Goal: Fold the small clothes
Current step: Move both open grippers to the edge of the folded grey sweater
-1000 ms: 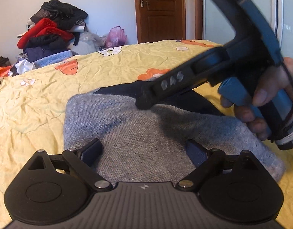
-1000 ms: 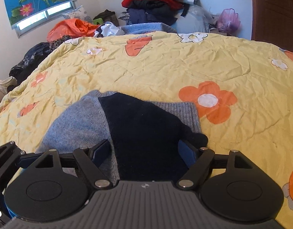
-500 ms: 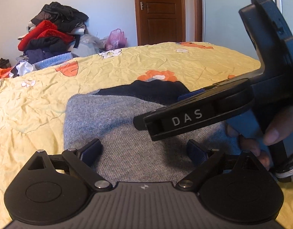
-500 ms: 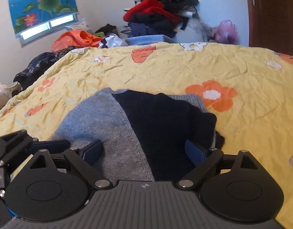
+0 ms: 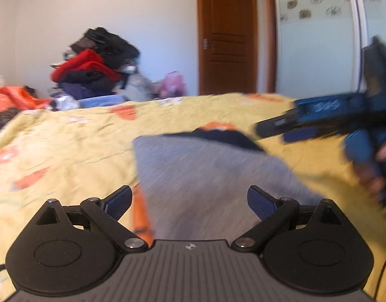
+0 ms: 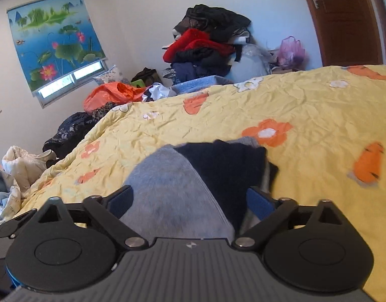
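Note:
A folded grey and navy sweater (image 5: 205,176) lies flat on the yellow flowered quilt (image 5: 67,146). My left gripper (image 5: 189,201) hangs open over its near grey edge, pads apart and pressing nothing. The right wrist view shows the same sweater (image 6: 167,181), with its navy part (image 6: 225,161) on the right. My right gripper (image 6: 189,201) is open above it. Its jaws are closing, with the cloth lying below the gap and not pinched. In the left wrist view, blurred, a hand (image 5: 369,176) holds the right gripper off the sweater's right side.
A tall pile of clothes (image 6: 208,45) stands beyond the bed's far side, with an orange bag (image 6: 109,95) to its left. More bedding and clothes (image 6: 16,171) lie off the bed's left edge. A brown door (image 5: 228,37) and a pale sliding panel (image 5: 318,50) are behind.
Both grippers have drawn back from the sweater toward its near edge. The right gripper, which reached across the sweater in the left wrist view, has swung off to the right.

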{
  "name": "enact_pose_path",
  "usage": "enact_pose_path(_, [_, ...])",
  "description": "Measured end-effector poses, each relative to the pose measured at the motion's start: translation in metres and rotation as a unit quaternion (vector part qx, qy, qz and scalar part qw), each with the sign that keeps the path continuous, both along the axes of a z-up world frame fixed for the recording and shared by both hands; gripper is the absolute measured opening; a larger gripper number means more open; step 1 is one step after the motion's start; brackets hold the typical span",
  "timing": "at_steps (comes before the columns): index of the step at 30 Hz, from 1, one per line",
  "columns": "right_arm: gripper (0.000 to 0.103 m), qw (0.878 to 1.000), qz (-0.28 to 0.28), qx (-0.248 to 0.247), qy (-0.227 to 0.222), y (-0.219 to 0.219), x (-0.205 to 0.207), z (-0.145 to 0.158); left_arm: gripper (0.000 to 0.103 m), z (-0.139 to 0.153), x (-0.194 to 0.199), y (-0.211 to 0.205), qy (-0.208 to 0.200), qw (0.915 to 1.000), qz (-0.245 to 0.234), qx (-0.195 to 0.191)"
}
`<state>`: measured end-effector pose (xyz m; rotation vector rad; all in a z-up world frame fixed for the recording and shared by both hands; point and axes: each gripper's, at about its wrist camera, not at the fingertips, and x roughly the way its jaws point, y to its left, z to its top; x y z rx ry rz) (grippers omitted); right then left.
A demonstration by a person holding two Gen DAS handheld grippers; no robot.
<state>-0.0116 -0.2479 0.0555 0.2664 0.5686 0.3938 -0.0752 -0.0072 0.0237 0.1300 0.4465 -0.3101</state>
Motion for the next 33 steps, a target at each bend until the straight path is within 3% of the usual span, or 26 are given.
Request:
enact_pose_path(5, [0.077,0.999,0.001,-0.003,0.039,-0.012,-0.014,-0.010,0.098,-0.012,-0.019,0.009,0.050,0.9986,-0.014,0.009])
enact_pose_path(8, [0.077,0.997,0.017,-0.042,0.059,0.004,-0.016,-0.024,0.094,-0.020,-0.012,0.010,0.063,0.9977,0.003,0.024])
enact_pose_path(10, [0.076,0.995,0.018,-0.069,0.075,0.013,-0.013,-0.033,0.071,-0.024,-0.003,0.008,0.082,0.9959,0.008,0.037])
enact_pose_path(12, [0.052,0.991,0.028,-0.095,0.089,0.020,-0.011,-0.042,0.040,-0.024,0.003,0.009,0.087,0.9956,0.004,0.033])
enact_pose_path(14, [0.039,0.987,0.039,-0.145,0.062,0.025,-0.018,-0.043,0.022,-0.025,0.007,0.013,0.094,0.9953,0.008,0.021])
enact_pose_path(15, [0.036,0.987,0.043,-0.143,0.064,0.021,-0.017,-0.043,0.014,-0.025,0.008,0.017,0.099,0.9949,0.017,0.013])
enact_pose_path(17, [0.033,0.986,0.049,-0.143,0.064,0.015,-0.017,-0.042,0.014,-0.025,0.010,0.026,0.111,0.9937,0.016,-0.009])
enact_pose_path(19, [0.034,0.986,0.055,-0.150,0.058,0.017,-0.018,-0.041,0.014,-0.024,0.009,0.027,0.110,0.9937,0.020,-0.007])
enact_pose_path(23, [0.070,0.990,0.036,-0.132,0.040,0.009,-0.028,-0.026,0.015,-0.008,-0.006,0.026,0.118,0.9930,-0.005,-0.006])
enact_pose_path(25, [0.077,0.997,0.017,-0.077,0.002,-0.006,-0.034,-0.006,0.019,0.006,-0.015,0.036,0.116,0.9924,-0.023,-0.032])
enact_pose_path(28, [0.084,1.000,0.000,-0.014,-0.024,-0.016,-0.012,0.022,0.037,0.026,-0.011,0.045,0.083,0.9940,-0.016,-0.069])
enact_pose_path(30, [0.086,1.000,0.008,-0.004,-0.025,-0.004,0.019,0.031,0.070,0.031,0.000,0.037,0.045,0.9972,0.009,-0.059])
enact_pose_path(33, [0.085,0.999,-0.002,-0.043,0.025,0.023,0.080,0.023,0.072,0.021,0.016,0.012,0.018,0.9990,0.015,-0.037])
